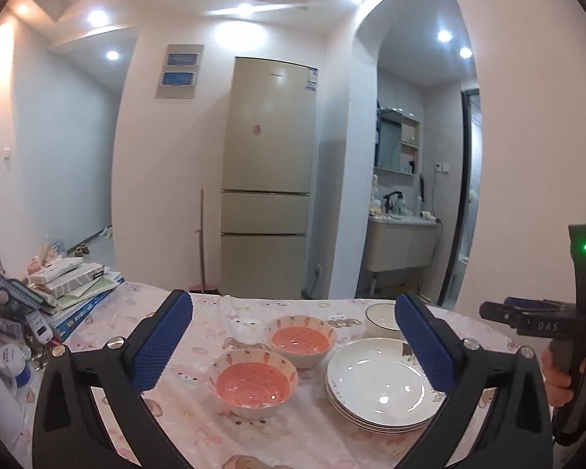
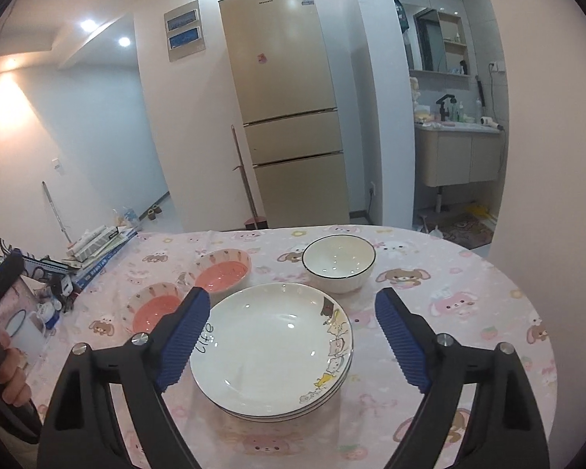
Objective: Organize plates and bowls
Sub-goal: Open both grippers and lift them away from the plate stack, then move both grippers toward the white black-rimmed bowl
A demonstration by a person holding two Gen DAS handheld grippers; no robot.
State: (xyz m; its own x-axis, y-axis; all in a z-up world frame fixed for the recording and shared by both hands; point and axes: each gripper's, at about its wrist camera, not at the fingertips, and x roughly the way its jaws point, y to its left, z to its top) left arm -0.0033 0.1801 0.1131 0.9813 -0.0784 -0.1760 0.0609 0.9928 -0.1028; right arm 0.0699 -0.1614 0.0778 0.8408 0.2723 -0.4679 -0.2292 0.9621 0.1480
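Observation:
A stack of white plates (image 2: 269, 351) with cartoon cats on the rim sits on the pink-clothed table (image 2: 468, 312). The same stack of plates (image 1: 379, 383) lies right of centre in the left wrist view. Two pink carrot-pattern bowls (image 1: 254, 383) (image 1: 301, 340) stand side by side, apart; the right wrist view has them as a near bowl (image 2: 152, 306) and a far bowl (image 2: 222, 269). A white black-rimmed bowl (image 2: 338, 262) stands behind the plates. My left gripper (image 1: 293, 336) hangs open above the table, empty. My right gripper (image 2: 289, 336) is open above the plates, holding nothing.
A pile of books and boxes (image 1: 74, 281) and small clutter (image 1: 15, 351) crowd the table's left edge. The other hand-held gripper (image 1: 558, 324) shows at right in the left wrist view. A fridge (image 2: 289, 117) and a broom (image 2: 246, 179) stand beyond the table.

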